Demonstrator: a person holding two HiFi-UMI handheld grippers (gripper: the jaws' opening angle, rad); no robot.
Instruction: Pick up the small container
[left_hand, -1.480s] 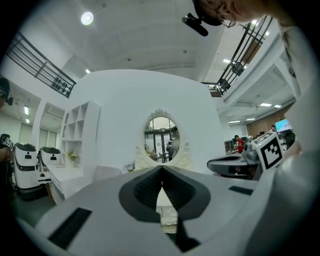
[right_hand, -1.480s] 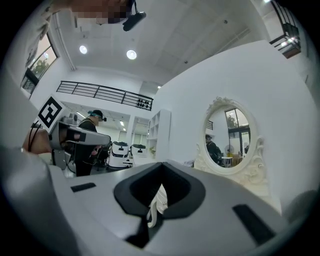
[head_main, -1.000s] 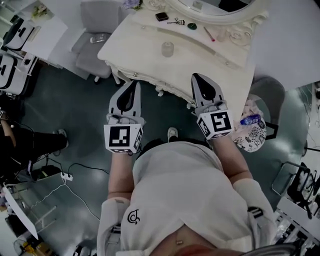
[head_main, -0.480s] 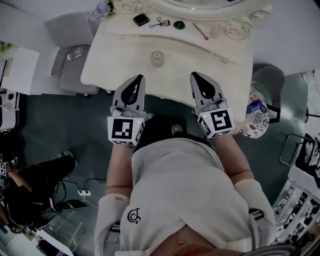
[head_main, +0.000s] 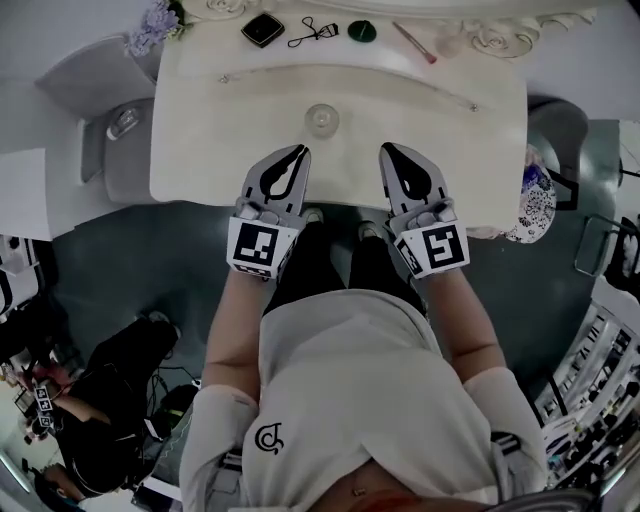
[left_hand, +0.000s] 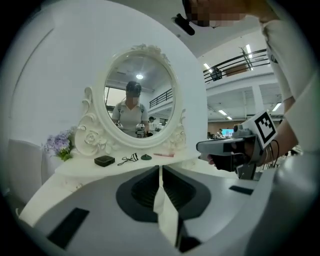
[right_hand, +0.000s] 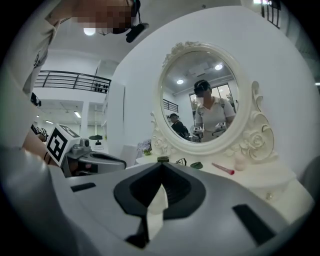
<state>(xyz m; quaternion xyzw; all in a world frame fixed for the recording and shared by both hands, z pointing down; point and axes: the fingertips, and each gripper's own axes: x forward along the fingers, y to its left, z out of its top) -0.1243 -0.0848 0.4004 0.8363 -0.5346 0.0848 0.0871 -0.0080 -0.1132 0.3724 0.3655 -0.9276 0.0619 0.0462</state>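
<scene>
- Both grippers hover over the front edge of the white vanity table (head_main: 200, 150), side by side, pointing at the mirror (left_hand: 140, 97).
- The left gripper (head_main: 298, 153) has its jaws fully closed with nothing between them.
- Same deal with the right gripper (head_main: 388, 151): jaws together and empty.
- The small container (head_main: 321, 120), a clear little jar, sits upright on the tabletop just past the tips. It's roughly between the two grippers, a bit nearer the left one, and touches neither.
- Along the back of the table are a black compact (head_main: 262, 28), an eyelash curler (head_main: 315, 33), a green disc (head_main: 362, 31) and a pink brush (head_main: 413, 42), all well apart from the jar.
- Purple flowers (head_main: 152, 25) sit at the back left corner.
</scene>
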